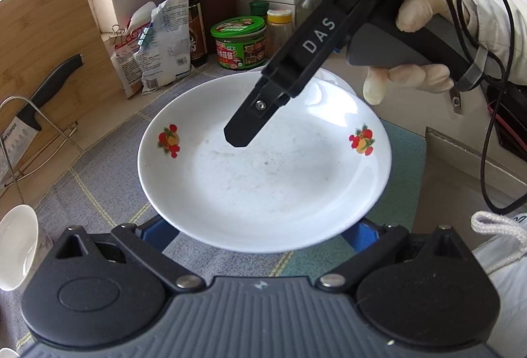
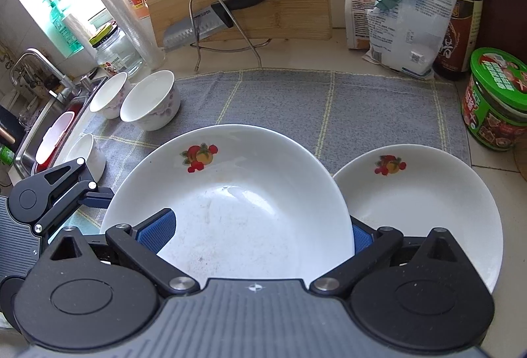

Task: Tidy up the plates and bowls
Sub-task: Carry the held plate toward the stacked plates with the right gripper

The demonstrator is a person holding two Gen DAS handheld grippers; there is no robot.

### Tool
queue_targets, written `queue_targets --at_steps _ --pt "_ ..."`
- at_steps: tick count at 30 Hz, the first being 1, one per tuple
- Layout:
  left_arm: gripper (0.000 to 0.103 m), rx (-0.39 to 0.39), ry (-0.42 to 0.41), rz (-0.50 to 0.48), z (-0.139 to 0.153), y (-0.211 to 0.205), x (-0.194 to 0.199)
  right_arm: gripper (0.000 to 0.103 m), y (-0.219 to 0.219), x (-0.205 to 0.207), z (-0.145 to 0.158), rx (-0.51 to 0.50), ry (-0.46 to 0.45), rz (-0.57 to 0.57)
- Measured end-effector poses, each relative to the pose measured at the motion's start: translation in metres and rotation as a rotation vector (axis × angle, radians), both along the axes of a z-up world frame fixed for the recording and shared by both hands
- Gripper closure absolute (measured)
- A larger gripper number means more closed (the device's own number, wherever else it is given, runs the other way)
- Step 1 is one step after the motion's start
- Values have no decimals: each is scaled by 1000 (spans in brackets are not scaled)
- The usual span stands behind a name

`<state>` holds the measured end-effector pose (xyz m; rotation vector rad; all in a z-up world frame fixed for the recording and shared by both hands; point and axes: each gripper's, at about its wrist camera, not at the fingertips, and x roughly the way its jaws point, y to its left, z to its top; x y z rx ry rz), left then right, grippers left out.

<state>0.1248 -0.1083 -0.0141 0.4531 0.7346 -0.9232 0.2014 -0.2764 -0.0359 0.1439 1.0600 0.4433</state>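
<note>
Two plates (image 2: 230, 193), three bowls (image 2: 150, 104), two tongs (image 2: 260, 232).

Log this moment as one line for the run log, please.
left tongs: open, pads under plate rim | right tongs: open, straddling plate | second plate: beside it, partly overlapped | bowls: at cloth left edge

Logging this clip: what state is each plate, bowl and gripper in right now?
Large plate: empty, stained, between the right gripper's open jaws.
Second plate: empty, on the cloth, partly under the large one.
Bowls: upright, empty.
Left gripper: open around the large plate's near rim.
Knife: racked.
</note>
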Motion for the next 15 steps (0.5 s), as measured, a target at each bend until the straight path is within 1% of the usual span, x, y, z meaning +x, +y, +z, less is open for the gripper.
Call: queue_targets --at_steps 15 --pt "1 4 5 -112 -4 -33 8 0 -41 -16 -2 -9 4 -111"
